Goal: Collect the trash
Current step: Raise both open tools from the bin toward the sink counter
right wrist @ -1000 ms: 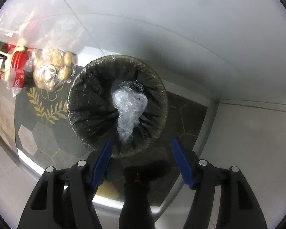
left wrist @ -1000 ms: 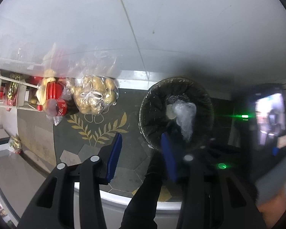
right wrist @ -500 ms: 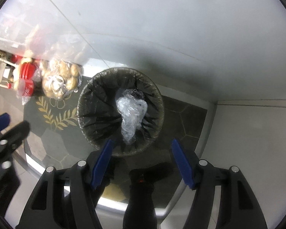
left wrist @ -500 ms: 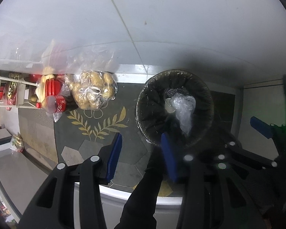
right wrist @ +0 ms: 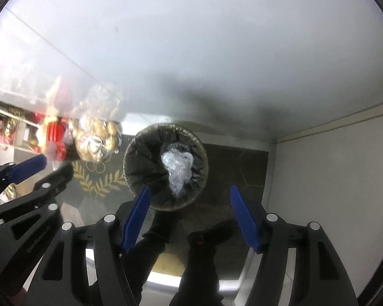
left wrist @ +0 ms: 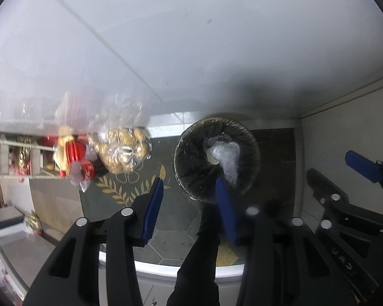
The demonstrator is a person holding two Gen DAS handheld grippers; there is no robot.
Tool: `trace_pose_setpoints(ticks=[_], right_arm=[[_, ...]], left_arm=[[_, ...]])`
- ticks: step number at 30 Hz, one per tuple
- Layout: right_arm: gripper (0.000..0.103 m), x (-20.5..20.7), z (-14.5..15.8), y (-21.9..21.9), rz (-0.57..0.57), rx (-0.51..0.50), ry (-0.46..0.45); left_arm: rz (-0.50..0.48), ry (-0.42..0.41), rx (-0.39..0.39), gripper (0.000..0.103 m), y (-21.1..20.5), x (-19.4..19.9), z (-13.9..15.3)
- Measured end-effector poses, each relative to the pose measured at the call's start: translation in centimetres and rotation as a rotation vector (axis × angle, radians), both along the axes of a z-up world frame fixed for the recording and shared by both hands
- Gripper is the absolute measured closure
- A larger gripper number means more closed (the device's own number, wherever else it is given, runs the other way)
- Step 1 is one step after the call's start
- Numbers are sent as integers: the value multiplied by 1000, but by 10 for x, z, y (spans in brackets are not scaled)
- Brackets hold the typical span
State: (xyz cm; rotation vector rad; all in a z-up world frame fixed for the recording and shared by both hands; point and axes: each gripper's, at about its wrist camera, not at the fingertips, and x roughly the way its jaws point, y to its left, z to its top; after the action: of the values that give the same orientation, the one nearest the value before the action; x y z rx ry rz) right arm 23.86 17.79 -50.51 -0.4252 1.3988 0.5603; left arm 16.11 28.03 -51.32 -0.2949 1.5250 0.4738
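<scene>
Both tools point straight down at the floor. The bin (right wrist: 165, 169) sits below and just ahead of the right tool (right wrist: 189, 216), which is the nearer one; from the left tool (left wrist: 190, 205) it lies ahead and off to the right. Each tool's blue pads stand apart with nothing between them. Inside the bin's crinkled black liner rests a wad of clear, glossy plastic film (right wrist: 177, 169), its long axis running towards the right tool.
</scene>
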Motion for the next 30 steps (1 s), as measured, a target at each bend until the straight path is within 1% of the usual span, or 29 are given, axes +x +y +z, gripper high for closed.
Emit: trace_pose_setpoints(ticks=[7, 14, 16, 18, 22, 26, 30], right_arm=[[40, -9, 58, -27, -55, 58, -47], [40, -13, 108, -58, -121, 76, -119], [40, -13, 123, -72, -152, 80, -135], [40, -11, 140, -88, -191, 83, -162], [39, -8, 172, -123, -287, 100, -203], [39, -11, 199, -157, -377, 116, -252], [39, -17, 217, -182, -445, 115, -292]], left_arm=[[-84, -48, -4, 59, -23, 14, 42], [-162, -98, -6, 58, -40, 23, 84], [-194, -114, 0, 51, -46, 27, 98], [-226, -147, 11, 48, -51, 32, 113], [-301, -211, 40, 47, -67, 44, 147], [-370, -261, 34, 47, -88, 56, 174], [-458, -310, 14, 47, -120, 66, 198]])
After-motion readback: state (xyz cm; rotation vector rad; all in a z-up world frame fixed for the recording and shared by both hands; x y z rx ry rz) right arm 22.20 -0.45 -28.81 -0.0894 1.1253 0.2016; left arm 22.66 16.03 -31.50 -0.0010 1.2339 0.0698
